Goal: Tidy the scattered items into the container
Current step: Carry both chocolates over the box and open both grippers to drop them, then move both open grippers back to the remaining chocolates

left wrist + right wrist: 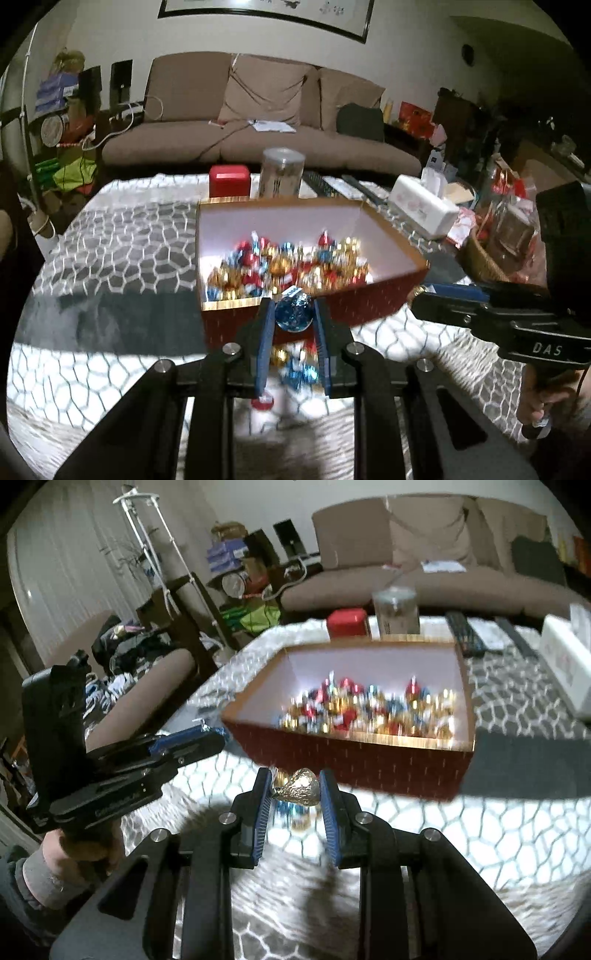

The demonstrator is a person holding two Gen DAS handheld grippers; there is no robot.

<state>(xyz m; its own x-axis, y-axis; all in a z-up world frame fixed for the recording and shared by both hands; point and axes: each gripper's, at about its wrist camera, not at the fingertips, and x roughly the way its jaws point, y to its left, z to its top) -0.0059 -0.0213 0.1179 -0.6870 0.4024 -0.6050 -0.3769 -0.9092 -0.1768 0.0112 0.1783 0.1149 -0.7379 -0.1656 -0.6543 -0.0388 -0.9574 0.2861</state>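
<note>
Left wrist view, far left: patterned grey-and-white cloth covers the surface, its near part brightly lit. My left gripper is narrowed around a blue foil candy, pinched between the two blue pads at the fingertips, held just in front of the near wall of the red box and about level with its gold rim. Below the held candy, on the cloth between the fingers, lie a few loose candies, blue, gold and red, blurred. The box has a white interior, and a heap of wrapped candies in red, gold and blue fills its near half. Behind the box stand a small red tin and a clear cylindrical jar, side by side. To the right of the box sits a white tissue box. Far right in this view, my right gripper enters from the side, its tip near the box's right corner. Right wrist view: my left gripper appears at left, beside the box's left corner. At centre, my right gripper is closed on a gold foil candy, held above the cloth just short of the red box front wall. More loose candies show beneath, blurred.
</note>
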